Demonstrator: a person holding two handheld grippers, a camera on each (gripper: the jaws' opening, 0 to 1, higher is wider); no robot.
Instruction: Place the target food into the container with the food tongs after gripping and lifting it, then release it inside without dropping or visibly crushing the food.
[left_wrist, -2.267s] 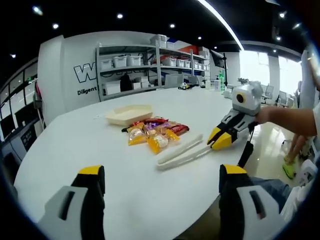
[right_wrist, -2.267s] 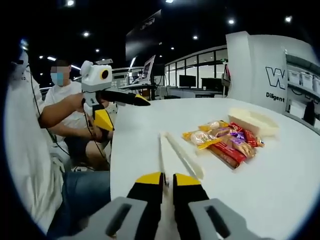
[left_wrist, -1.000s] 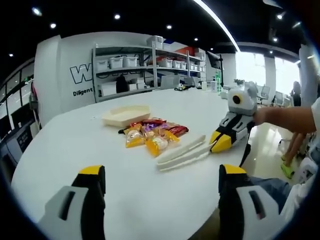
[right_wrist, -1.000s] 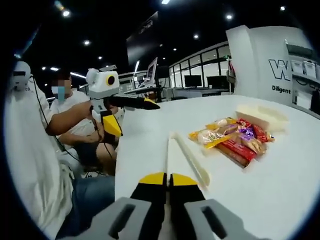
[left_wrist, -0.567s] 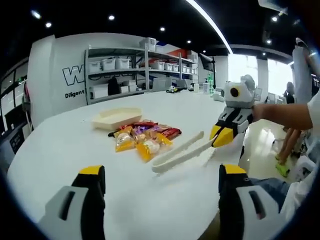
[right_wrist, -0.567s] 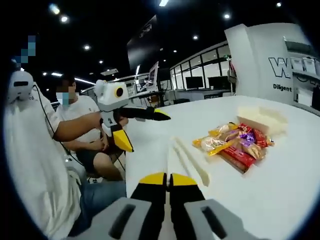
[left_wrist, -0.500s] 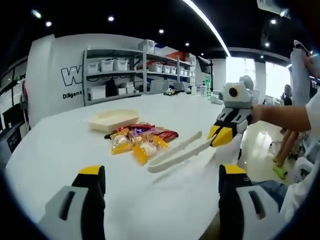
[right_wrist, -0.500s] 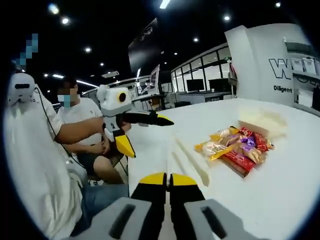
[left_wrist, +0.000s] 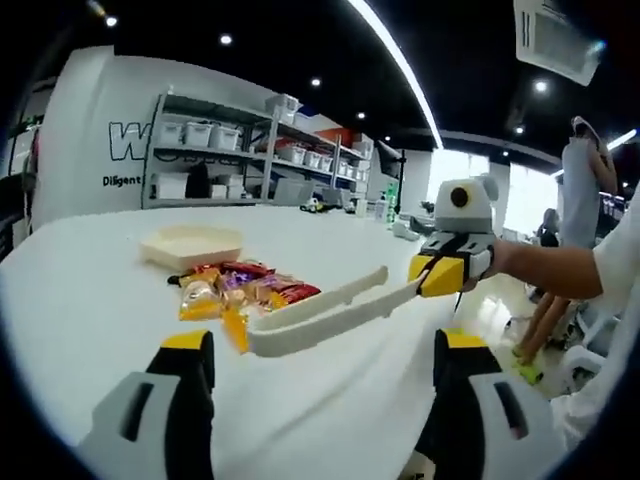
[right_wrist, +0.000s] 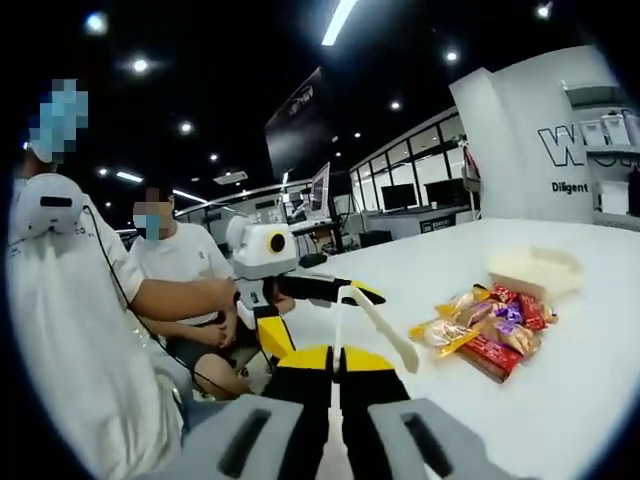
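On the white table (left_wrist: 90, 290), a pile of wrapped snacks (left_wrist: 235, 291) lay just beside a shallow cream container (left_wrist: 190, 244), none of them in it. Above the table edge, the right gripper (left_wrist: 440, 275) clamped the handle end of the cream food tongs (left_wrist: 320, 312), whose arms reached toward the pile without touching it. The left gripper (left_wrist: 320, 350) hung with jaws wide apart, gripping nothing. A seated person (right_wrist: 185, 265) showed behind the left gripper in the right gripper view.
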